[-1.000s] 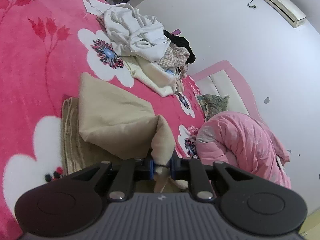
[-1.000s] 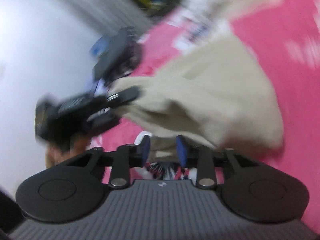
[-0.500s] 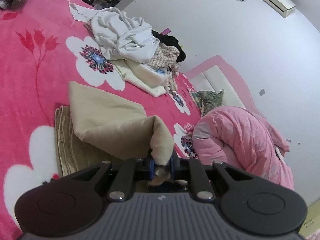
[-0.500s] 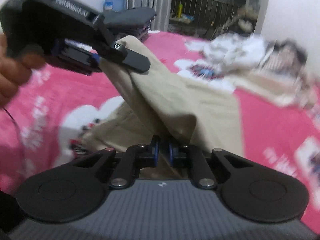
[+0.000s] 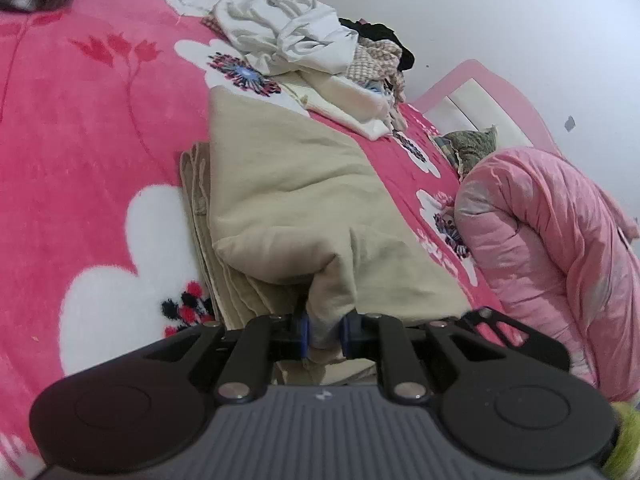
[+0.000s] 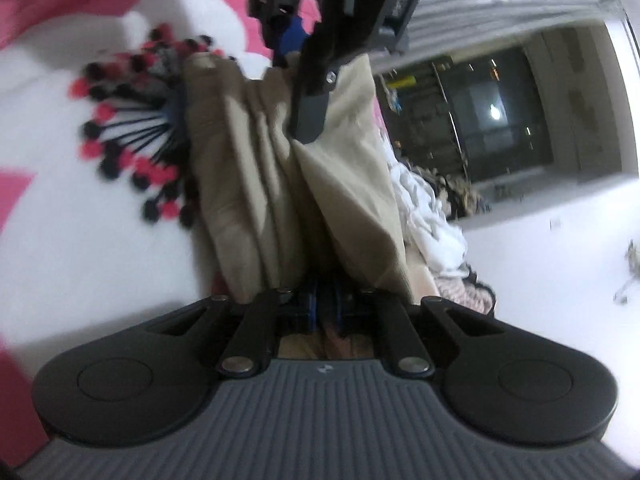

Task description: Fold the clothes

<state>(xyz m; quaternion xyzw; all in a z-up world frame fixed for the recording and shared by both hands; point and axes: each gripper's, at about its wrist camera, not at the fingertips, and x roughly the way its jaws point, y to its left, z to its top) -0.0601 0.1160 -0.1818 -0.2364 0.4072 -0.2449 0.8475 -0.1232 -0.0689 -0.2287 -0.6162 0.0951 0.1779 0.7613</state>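
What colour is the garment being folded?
Plain beige garment, no pattern; clearest in the left wrist view.

Close facing wrist views, shared beige garment (image 5: 304, 184)

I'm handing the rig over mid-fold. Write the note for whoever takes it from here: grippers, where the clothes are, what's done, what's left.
Left gripper: shut on a bunched edge of the beige garment.
Right gripper: shut, pinching the same beige garment at another edge; the left gripper is just ahead of it.
Garment: on the pink floral blanket, upper layer folded over a lower layer that shows along its left side.
Pile of unfolded clothes: farther up the bed, untouched.
Done: fold-over mostly laid down.
Left: probably set the held edges flat, release, smooth, then start the pile.
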